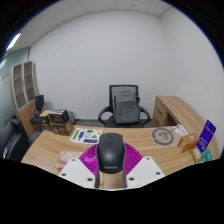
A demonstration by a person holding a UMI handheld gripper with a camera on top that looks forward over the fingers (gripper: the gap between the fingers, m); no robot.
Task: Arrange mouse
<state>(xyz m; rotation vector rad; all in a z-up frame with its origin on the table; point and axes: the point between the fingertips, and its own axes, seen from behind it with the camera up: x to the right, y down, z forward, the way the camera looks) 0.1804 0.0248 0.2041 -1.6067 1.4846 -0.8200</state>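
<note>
— Any writing you can read?

— None that resolves. A sheet [87, 134] with coloured blocks lies on the desk beyond the mouse, and a purple box [206, 136] stands at the desk's far right end with pale marks on it, but the lettering on both is too small to make out. A round grey object [163, 135] sits near the box; it may be a coaster or a tin, I can't tell.

— Where is the mouse?

— The dark grey mouse [109, 153] is between the two fingers of the gripper [109, 176], over the light wooden desk [50, 148]. The magenta pads [91, 156] show at either side of it and seem to press its flanks, so the jaws look closed on it.

— And the room?

— An office with plain white walls. A black mesh chair [126, 104] stands behind the desk, a second dark chair [40, 104] off to the left by a shelf unit [20, 90], and a wooden side table [185, 108] runs along the right.
</note>
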